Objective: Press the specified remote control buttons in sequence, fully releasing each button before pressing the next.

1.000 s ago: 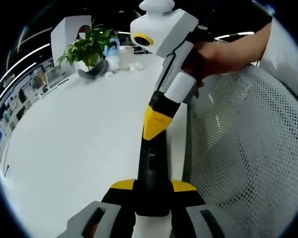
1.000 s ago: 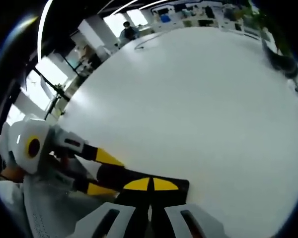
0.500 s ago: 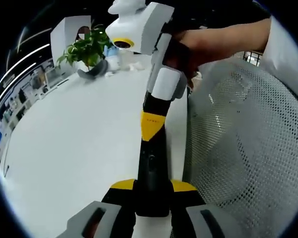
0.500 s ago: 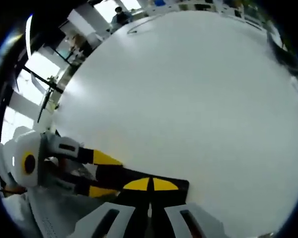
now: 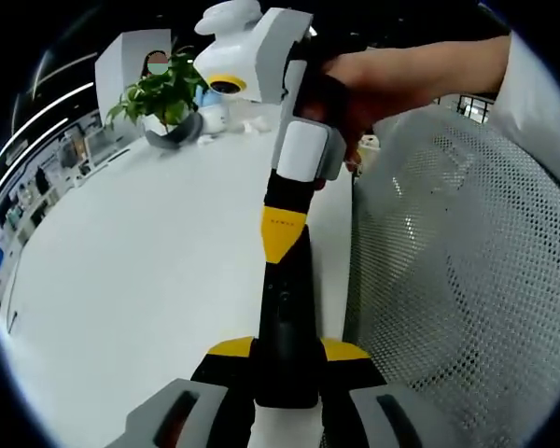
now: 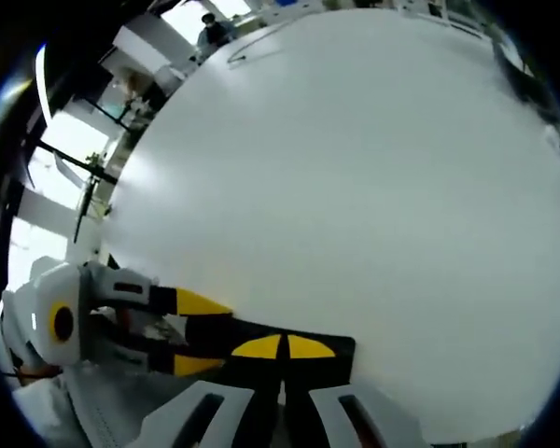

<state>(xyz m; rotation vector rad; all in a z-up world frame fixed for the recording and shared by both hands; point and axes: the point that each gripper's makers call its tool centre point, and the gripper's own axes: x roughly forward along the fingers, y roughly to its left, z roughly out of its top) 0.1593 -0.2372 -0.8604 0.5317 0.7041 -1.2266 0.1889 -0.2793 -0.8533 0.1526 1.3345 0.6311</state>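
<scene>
Each camera looks forward along its own hand-held gripper, close over the white tabletop; both views share that tabletop.

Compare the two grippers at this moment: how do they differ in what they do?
The left gripper is shut on the black remote, gripping its near end. The right gripper holds nothing, its shut yellow fingers pointing down onto the remote's face. Both meet over the white table.
</scene>
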